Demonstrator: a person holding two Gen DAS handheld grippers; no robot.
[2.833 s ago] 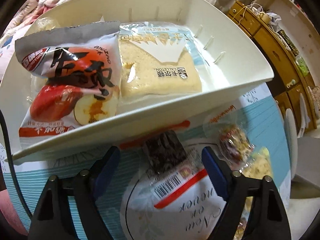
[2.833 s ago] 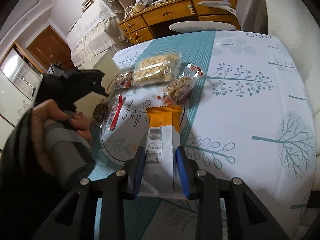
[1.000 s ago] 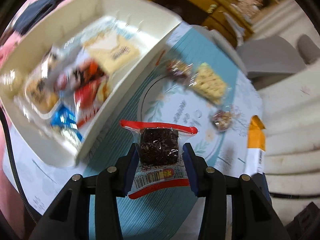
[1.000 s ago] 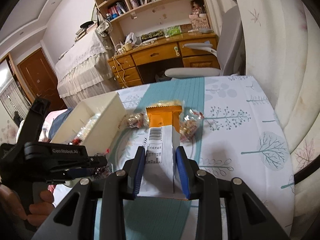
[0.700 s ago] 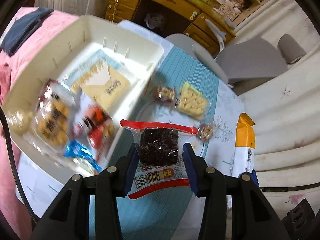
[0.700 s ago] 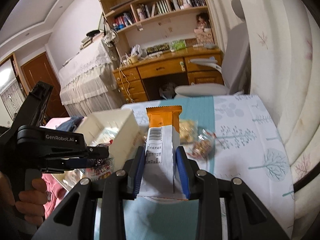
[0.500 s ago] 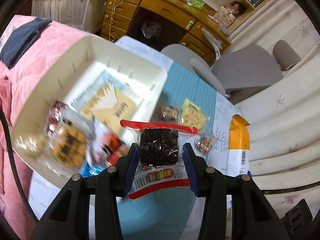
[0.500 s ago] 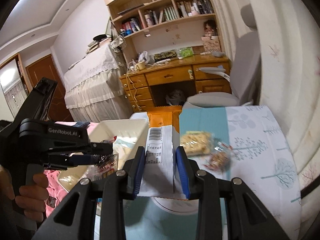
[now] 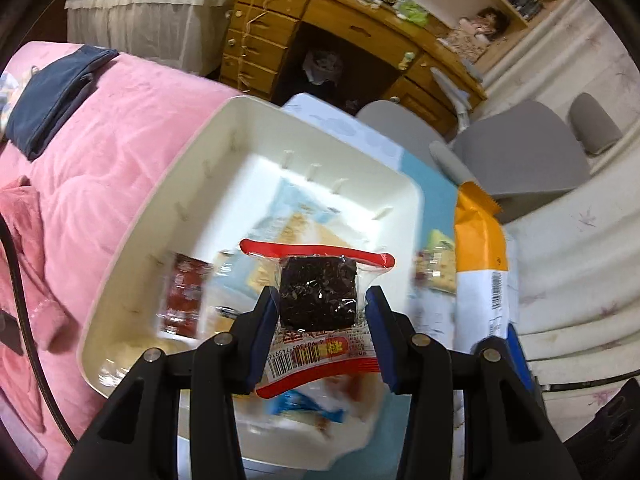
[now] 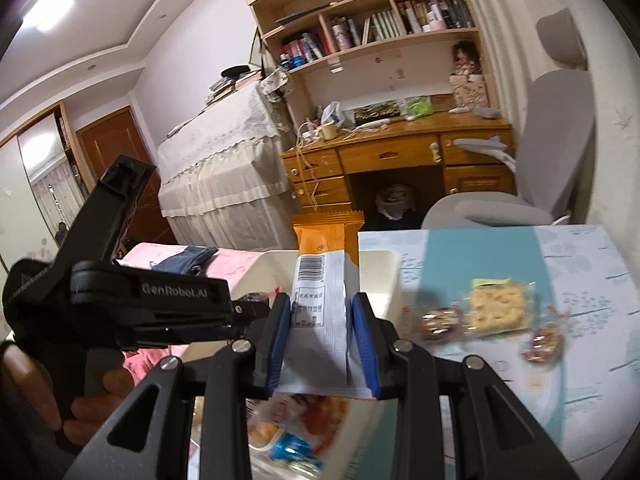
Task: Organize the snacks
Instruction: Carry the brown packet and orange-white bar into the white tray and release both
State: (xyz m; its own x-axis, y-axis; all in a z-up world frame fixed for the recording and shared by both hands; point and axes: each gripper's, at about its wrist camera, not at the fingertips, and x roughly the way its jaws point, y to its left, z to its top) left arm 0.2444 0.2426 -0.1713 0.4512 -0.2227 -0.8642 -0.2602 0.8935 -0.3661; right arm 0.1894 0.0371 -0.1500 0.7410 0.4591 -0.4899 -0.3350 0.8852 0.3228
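Mid-carry: my left gripper (image 9: 322,312) clamps the dark snack pack (image 9: 318,300) above the white bin (image 9: 132,240), right gripper (image 10: 320,340) pinches the orange-white packet (image 10: 320,300) alongside; next, lower and release both inside.

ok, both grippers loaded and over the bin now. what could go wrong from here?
1. The left gripper pinches the dark snack pack only by its lower edges, so it could slip out early.
2. The white bin sits at the table edge beside the pink bedding; a stray drop may land there.
3. The right gripper with the orange-topped packet is close alongside, so they may collide.
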